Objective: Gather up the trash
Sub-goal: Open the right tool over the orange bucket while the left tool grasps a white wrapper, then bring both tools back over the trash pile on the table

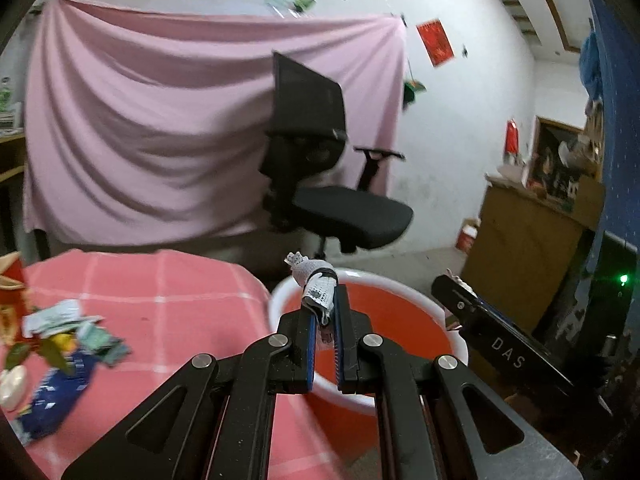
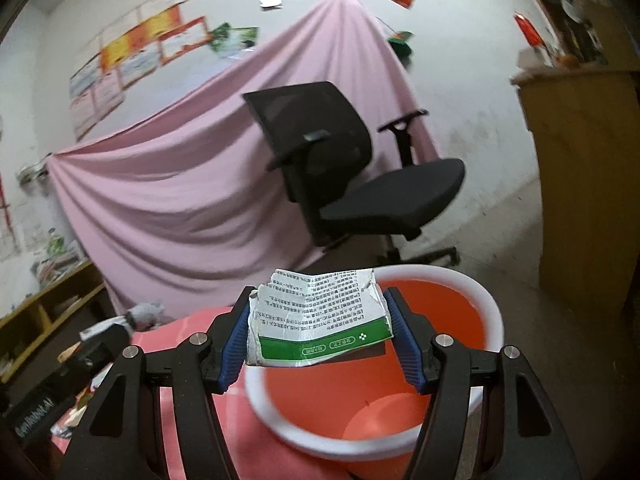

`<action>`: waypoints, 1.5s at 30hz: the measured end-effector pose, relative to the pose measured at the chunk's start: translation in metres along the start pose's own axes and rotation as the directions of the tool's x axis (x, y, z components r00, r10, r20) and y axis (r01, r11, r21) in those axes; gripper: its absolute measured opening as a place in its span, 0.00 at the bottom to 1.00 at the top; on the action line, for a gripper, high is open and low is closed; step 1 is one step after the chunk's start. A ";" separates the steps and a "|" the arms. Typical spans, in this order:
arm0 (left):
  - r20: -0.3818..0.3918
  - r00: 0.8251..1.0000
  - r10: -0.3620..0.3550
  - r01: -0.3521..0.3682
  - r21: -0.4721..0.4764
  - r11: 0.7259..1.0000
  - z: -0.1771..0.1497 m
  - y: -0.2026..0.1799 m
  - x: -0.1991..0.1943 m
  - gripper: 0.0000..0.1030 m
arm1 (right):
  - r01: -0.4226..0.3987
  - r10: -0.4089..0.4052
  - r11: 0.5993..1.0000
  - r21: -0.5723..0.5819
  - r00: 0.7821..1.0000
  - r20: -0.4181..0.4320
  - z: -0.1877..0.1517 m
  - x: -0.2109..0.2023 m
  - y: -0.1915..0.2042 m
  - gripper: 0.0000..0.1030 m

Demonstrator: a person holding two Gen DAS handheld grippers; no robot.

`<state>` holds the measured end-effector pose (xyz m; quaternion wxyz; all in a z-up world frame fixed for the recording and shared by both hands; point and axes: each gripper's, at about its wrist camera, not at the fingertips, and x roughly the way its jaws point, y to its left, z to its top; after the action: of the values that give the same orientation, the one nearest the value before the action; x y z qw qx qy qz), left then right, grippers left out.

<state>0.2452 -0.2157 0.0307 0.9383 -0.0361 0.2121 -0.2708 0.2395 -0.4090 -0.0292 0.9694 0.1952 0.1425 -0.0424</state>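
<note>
My left gripper (image 1: 325, 320) is shut on a crumpled white wrapper (image 1: 316, 288) and holds it over the orange bin (image 1: 276, 300) with a white rim, beside the pink checked table (image 1: 168, 292). My right gripper (image 2: 320, 332) is shut on a torn green-and-white carton (image 2: 316, 316) and holds it above the same bin (image 2: 494, 320). More trash (image 1: 60, 344) lies on the table at the left: wrappers, a blue packet, paper scraps. The right gripper's body (image 1: 500, 344) shows at the right of the left wrist view.
A black office chair (image 1: 320, 168) stands behind the bin, in front of a pink hanging cloth (image 1: 140, 140). A wooden cabinet (image 1: 528, 248) is at the right. Low wooden shelves (image 2: 44, 316) are at the left.
</note>
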 end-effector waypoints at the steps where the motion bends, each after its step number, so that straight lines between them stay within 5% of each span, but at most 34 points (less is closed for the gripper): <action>1: -0.027 1.000 -0.010 0.010 -0.001 1.000 0.001 -0.003 0.010 0.05 | 0.008 -0.007 1.000 0.012 1.000 -0.018 0.000 0.003 -0.004 0.61; 11: -0.256 0.960 -0.114 0.090 -0.104 0.991 0.003 -0.002 0.070 0.06 | 0.057 -0.040 0.989 0.139 0.991 -0.125 -0.006 0.020 -0.046 0.64; 13: -0.280 0.953 -0.118 0.088 -0.119 0.989 0.004 0.001 0.073 0.13 | 0.068 -0.048 0.985 0.159 0.991 -0.125 -0.007 0.021 -0.050 0.65; 15: -0.290 0.950 -0.113 0.075 -0.138 0.988 0.003 0.006 0.073 0.33 | 0.068 -0.047 0.984 0.163 0.990 -0.135 -0.008 0.021 -0.051 0.66; 19: -0.273 0.957 -0.100 0.054 -0.169 0.984 0.007 0.018 0.065 0.36 | 0.067 -0.047 0.987 0.144 0.989 -0.138 -0.008 0.023 -0.047 0.67; 23: -0.234 0.972 -0.024 -0.012 -0.154 0.988 0.011 0.032 0.046 0.38 | 0.052 -0.037 0.990 0.128 0.993 -0.111 -0.005 0.020 -0.042 0.72; 27: -0.133 0.989 0.072 -0.092 -0.148 0.985 0.013 0.045 0.012 0.53 | 0.019 -0.014 0.996 0.085 0.998 -0.057 -0.002 0.009 -0.028 0.78; 31: -0.043 0.986 0.162 -0.166 -0.126 0.978 0.010 0.054 -0.025 0.61 | -0.014 0.014 0.999 0.036 1.000 0.003 -0.001 -0.003 -0.009 0.85; 33: 0.000 0.977 0.211 -0.210 -0.109 0.972 0.007 0.058 -0.044 0.74 | -0.041 0.040 0.999 0.023 0.999 0.034 0.000 -0.009 0.001 0.99; 39: 0.124 0.941 0.315 -0.303 -0.106 0.947 -0.004 0.075 -0.100 0.97 | -0.082 0.085 0.996 -0.033 0.991 0.104 -0.001 -0.024 0.033 1.00; 45: 0.205 0.894 0.399 -0.374 -0.152 0.915 -0.018 0.101 -0.148 0.98 | -0.109 0.127 0.988 -0.107 0.976 0.177 -0.011 -0.048 0.069 1.00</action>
<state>0.1749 -0.0514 0.0518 0.9882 -0.0755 0.1183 -0.0607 0.2000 -0.3395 0.0009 0.9875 0.1514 0.0427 0.0046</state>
